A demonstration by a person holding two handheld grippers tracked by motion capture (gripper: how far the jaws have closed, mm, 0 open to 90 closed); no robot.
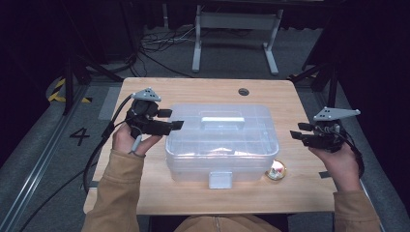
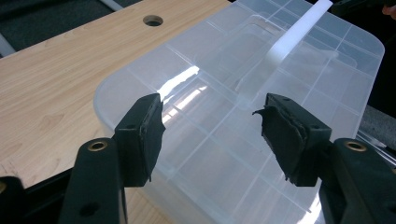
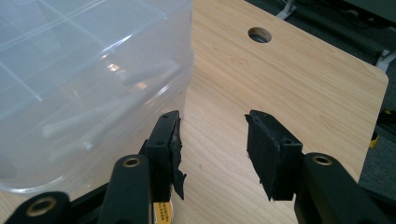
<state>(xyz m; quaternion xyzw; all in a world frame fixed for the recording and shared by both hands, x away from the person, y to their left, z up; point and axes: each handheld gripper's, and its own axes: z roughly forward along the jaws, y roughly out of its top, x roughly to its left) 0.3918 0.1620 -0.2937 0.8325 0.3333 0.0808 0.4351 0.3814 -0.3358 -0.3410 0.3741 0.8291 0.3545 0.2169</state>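
A clear plastic compartment box (image 1: 221,142) with a closed lid, a white handle (image 1: 222,119) on top and a front latch (image 1: 220,180) sits mid-table. My left gripper (image 1: 175,119) is open at the box's left edge, its jaws reaching over the lid (image 2: 233,116). My right gripper (image 1: 296,131) hangs open just off the box's right side, with bare wood between its jaws (image 3: 212,140). In the right gripper view the box wall (image 3: 93,102) stands to the left of the jaws.
A small gold-rimmed round object (image 1: 276,170) lies on the wooden table (image 1: 193,92) by the box's front right corner. A cable hole (image 1: 243,91) is near the far edge. Beyond the table stand a grey frame (image 1: 237,29) and floor cables.
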